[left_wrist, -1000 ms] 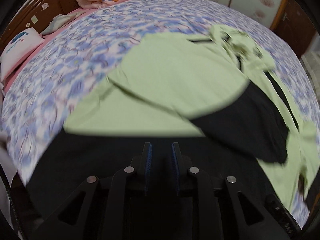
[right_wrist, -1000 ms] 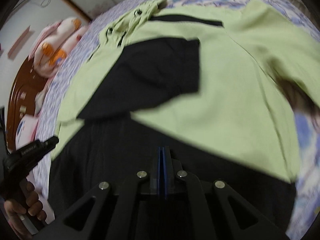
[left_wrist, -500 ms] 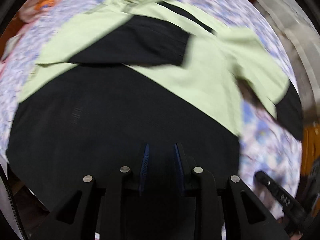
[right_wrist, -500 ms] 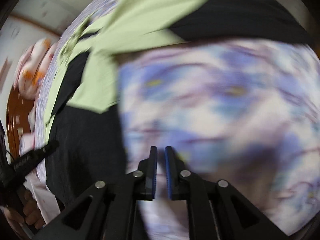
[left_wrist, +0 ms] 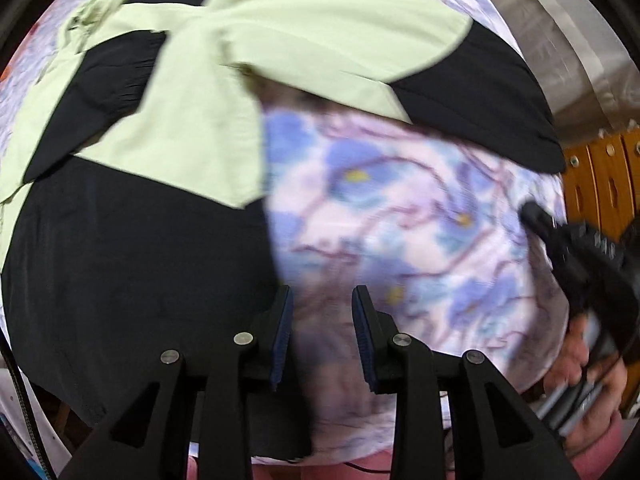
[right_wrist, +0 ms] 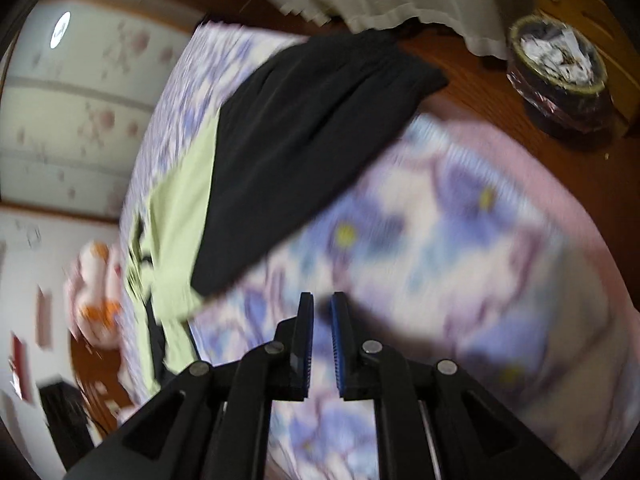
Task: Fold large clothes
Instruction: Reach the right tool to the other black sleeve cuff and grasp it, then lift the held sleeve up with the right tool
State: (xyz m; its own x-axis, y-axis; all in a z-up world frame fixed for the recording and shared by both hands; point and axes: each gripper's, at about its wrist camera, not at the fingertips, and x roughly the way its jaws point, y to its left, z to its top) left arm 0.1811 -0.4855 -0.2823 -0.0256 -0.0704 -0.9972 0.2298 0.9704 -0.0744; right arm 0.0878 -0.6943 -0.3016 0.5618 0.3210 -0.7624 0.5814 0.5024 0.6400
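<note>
- Bedsheet, blue-purple floral, fills most of both views; pink edge at the near side.
- Jacket, light green w/ black panels, lies spread flat on the sheet — black lower body near the left gripper, green upper part and hood end away from it. Long axis runs from the near bed edge toward the far side, collar end farthest. One sleeve folded across the chest, black cuff showing; the other sleeve stretches out sideways to the right, green then black at the end.
- In the right wrist view the outstretched black sleeve end reaches the bed's far edge.
- Left gripper points about straight down over the sheet just beside the jacket's black hem; jaws have just been opening, nothing between them.
- Right gripper angled down over bare sheet, jaws a narrow gap apart, empty. Person's hand holds its handle, pink sleeve at the wrist.
- Wastebasket on the wood floor beyond the bed.
</note>
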